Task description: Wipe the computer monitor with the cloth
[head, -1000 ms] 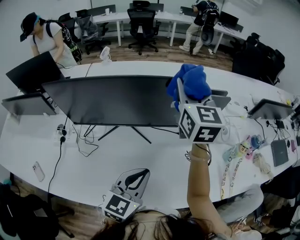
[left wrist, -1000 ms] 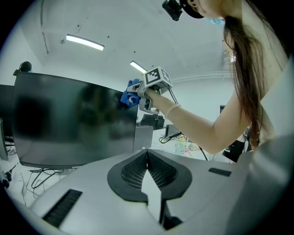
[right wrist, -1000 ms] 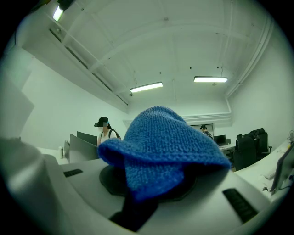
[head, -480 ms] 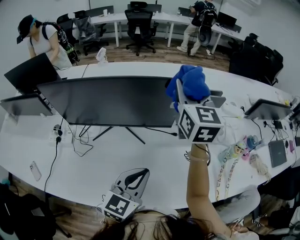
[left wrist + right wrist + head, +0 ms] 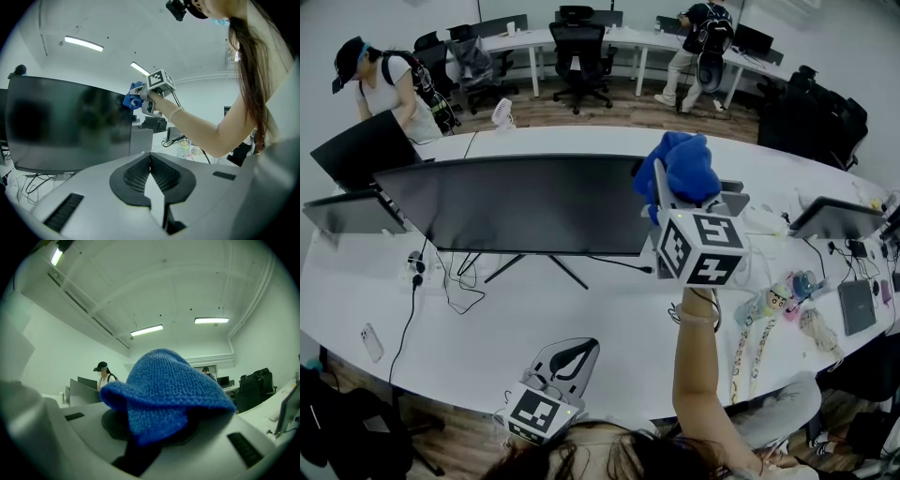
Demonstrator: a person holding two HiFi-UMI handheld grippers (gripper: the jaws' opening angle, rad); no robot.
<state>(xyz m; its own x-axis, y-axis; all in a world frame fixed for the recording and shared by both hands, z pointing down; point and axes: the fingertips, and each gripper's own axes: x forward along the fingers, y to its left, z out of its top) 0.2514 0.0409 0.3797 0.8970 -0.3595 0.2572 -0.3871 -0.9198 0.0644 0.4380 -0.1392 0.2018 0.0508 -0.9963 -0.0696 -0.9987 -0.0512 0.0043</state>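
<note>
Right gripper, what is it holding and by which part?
The right gripper pinches the blue cloth by a bunched lower fold; the rest puffs up above it.

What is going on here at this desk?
A person holds a gripper in each hand. The right gripper is shut on a blue cloth, raised at the upper right corner of the dark monitor. The left gripper is shut and empty, low near the table front edge.
</note>
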